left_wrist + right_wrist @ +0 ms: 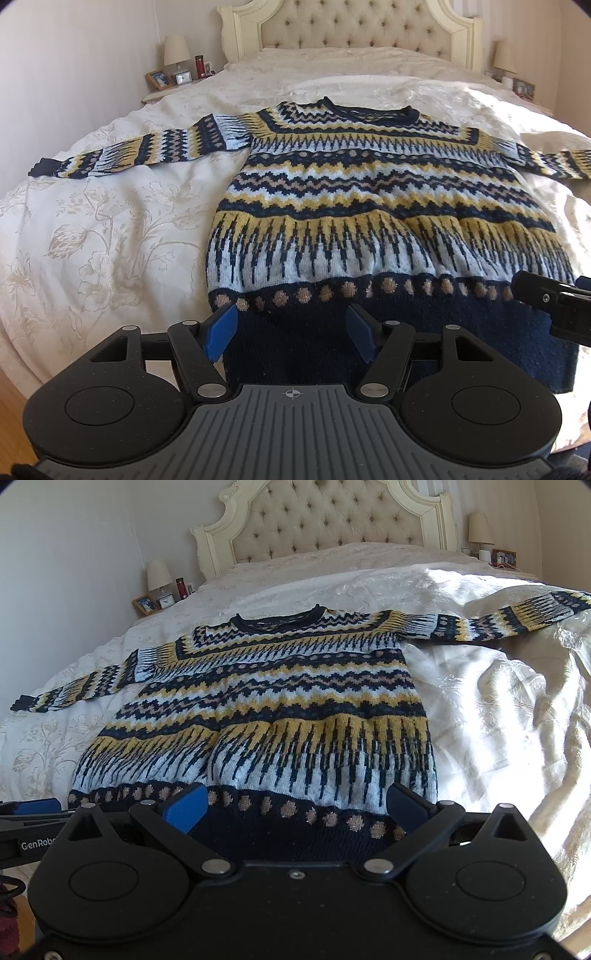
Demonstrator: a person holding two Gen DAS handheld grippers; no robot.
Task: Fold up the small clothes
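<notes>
Patterned knit sweater (373, 206) lies flat and face up on a cream floral bedspread (110, 229), neckline toward the tufted headboard (354, 26) at twelve o'clock, navy hem nearest the cameras at six o'clock. Both sleeves are spread wide: one reaches out toward nine o'clock (122, 155), the other toward three o'clock (509, 616). Bands of navy, yellow, pale blue and tan zigzags cross the body, which shows a few soft ripples above the hem.

The left gripper (291, 332) hovers over the hem near its nine o'clock corner, its blue-padded fingers spread wide and holding nothing. The right gripper (295, 806) hovers over the hem nearer the three o'clock corner, likewise wide apart and empty. Whether either pad touches the wool cannot be told.

No fold has been made, so this looks like the very start: the garment laid out, both tools positioned at the bottom edge. The next move probably calls for pinching the hem at both corners, or bringing each sleeve across the body, keeping the knit smooth
</notes>
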